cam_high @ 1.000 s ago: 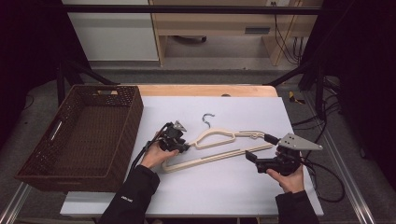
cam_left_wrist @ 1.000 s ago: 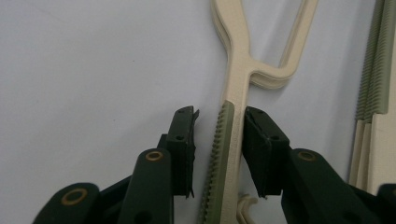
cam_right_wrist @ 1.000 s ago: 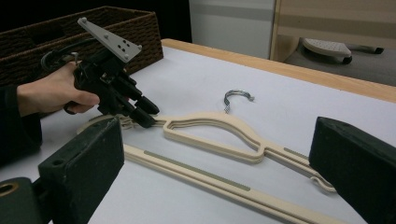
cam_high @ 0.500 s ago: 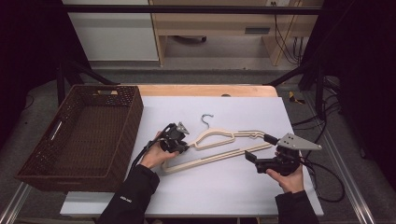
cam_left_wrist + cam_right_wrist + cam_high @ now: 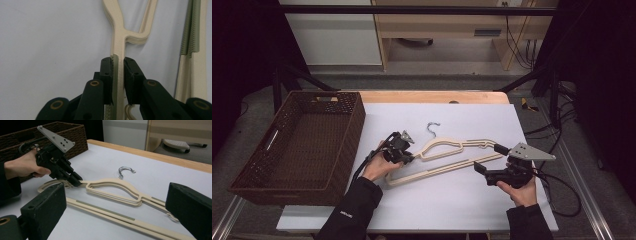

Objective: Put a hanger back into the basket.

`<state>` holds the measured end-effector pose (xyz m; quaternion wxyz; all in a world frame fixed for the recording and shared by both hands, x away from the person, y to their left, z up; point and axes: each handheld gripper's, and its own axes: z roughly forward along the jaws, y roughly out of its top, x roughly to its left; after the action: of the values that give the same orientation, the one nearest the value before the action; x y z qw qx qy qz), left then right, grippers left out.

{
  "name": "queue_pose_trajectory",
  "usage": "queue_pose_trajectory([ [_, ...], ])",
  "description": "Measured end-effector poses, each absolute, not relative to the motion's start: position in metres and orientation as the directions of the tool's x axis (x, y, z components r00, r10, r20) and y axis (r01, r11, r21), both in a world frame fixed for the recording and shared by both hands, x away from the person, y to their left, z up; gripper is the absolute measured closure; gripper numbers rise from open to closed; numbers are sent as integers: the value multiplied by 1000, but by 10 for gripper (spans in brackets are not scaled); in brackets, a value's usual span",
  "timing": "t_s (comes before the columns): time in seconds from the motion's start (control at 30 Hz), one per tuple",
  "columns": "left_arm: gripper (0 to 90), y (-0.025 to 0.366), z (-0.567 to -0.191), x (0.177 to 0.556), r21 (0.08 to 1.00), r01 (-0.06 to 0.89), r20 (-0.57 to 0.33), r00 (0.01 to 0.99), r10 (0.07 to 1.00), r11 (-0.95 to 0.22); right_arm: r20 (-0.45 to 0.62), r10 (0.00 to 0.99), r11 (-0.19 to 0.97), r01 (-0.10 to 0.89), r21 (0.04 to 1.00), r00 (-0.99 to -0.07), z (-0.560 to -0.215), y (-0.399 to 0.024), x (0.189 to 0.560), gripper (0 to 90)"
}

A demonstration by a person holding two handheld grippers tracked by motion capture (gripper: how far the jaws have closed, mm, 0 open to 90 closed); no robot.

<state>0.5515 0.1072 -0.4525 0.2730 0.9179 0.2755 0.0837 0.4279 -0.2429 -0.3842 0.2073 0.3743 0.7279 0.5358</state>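
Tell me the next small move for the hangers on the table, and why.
Probably close the right hand-held gripper on the near end of the stacked cream plastic hangers. The left hand-held gripper has just closed on the stack's other arm, while the right one's jaws stand open around that end, so a lift toward the brown wicker basket needs both ends held.

Bright even light on the white table (image 5: 452,200), dark surroundings, soft shadows, nearest fingers blurred

My left tongs (image 5: 410,158) are black, with brass-ringed pivots on each link and a grey three-cornered plate drilled with small holes. My right tongs (image 5: 490,159) match, with blocky black pads. Black cables trail back from both along my dark sleeves (image 5: 349,212).
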Motion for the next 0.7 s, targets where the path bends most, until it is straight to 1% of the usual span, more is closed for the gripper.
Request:
queue_pose_trajectory([
  [0.17,781,108,-451,552,549,472,-15,830,557,-689,100,767,145,323,935,-634,-384,-243,428,34],
  [0.5,783,107,-449,550,546,459,2,836,549,-701,101,766,145,324,935,-635,-384,-242,428,34],
  [0.7,778,107,-451,552,538,481,-14,826,564,-692,102,767,143,323,935,-634,-384,-243,428,34],
])
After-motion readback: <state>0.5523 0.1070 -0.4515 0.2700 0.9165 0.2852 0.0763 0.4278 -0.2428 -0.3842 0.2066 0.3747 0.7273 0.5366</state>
